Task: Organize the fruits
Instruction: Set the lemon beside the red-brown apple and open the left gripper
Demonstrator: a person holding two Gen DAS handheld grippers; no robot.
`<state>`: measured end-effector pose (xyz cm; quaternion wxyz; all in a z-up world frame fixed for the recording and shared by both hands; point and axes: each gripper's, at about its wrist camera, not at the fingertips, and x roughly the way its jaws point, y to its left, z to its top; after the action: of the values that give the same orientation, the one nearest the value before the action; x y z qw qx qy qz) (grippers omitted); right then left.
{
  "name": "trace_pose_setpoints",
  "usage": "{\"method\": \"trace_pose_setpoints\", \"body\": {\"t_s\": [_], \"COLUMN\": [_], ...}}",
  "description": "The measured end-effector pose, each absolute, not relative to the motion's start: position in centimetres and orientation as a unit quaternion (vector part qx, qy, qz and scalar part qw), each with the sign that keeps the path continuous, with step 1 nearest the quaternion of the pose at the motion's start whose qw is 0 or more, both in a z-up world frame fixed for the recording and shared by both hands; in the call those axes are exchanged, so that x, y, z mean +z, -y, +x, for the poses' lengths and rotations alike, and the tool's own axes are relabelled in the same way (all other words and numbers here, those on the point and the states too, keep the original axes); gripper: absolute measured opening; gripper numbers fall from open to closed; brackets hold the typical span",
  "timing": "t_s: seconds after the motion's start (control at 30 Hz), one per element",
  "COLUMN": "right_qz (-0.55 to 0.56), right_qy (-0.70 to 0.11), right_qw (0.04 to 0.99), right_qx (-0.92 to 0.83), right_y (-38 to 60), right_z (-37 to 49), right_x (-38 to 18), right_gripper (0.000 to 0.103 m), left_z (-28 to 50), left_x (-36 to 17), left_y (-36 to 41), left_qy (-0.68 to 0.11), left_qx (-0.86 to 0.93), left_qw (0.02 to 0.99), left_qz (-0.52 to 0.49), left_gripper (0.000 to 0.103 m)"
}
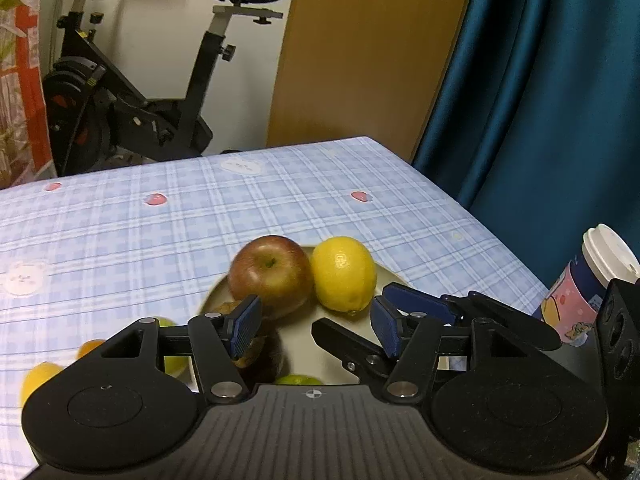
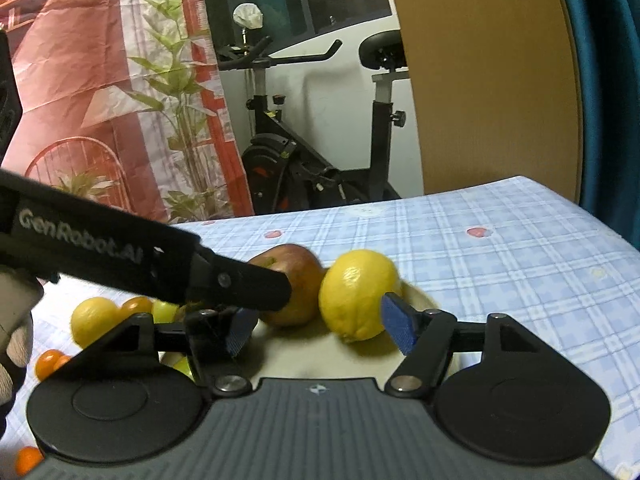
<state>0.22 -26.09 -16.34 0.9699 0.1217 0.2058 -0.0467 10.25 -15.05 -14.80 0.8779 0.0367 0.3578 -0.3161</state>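
Note:
A red apple (image 1: 271,276) and a yellow lemon (image 1: 344,273) sit side by side on a beige plate (image 1: 390,276). A brown kiwi (image 1: 256,350) and a green fruit (image 1: 298,380) lie on the plate's near side. My left gripper (image 1: 316,326) is open and empty just above the plate, in front of the apple. My right gripper (image 2: 320,328) is open and empty, close to the lemon (image 2: 358,294) and apple (image 2: 296,284); its finger (image 1: 420,302) shows in the left wrist view. The left gripper's body (image 2: 152,262) crosses the right wrist view.
Loose fruit lies on the checked cloth left of the plate: a lemon (image 2: 93,320), small oranges (image 2: 50,362), green fruit (image 2: 164,311). A lidded paper cup (image 1: 588,280) stands at the table's right edge. An exercise bike (image 1: 132,92) and blue curtain (image 1: 540,100) stand beyond.

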Motion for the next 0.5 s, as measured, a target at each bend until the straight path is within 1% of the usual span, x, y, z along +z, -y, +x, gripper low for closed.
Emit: {"method": "trace_pose_setpoints", "body": {"t_s": [0.5], "right_qz": [0.101], "right_qy": [-0.212], "right_qw": [0.972], "right_qx": [-0.007], "right_y": [22.0], "right_z": [-0.2], "right_x": [-14.0], "right_gripper": [0.071], "left_z": [8.1], "left_x": [-12.1], "left_y": [7.7], "left_qy": [-0.321], "left_qx": [-0.269], "left_qw": [0.908], "left_qz": [0.026], "left_gripper": [0.064]}}
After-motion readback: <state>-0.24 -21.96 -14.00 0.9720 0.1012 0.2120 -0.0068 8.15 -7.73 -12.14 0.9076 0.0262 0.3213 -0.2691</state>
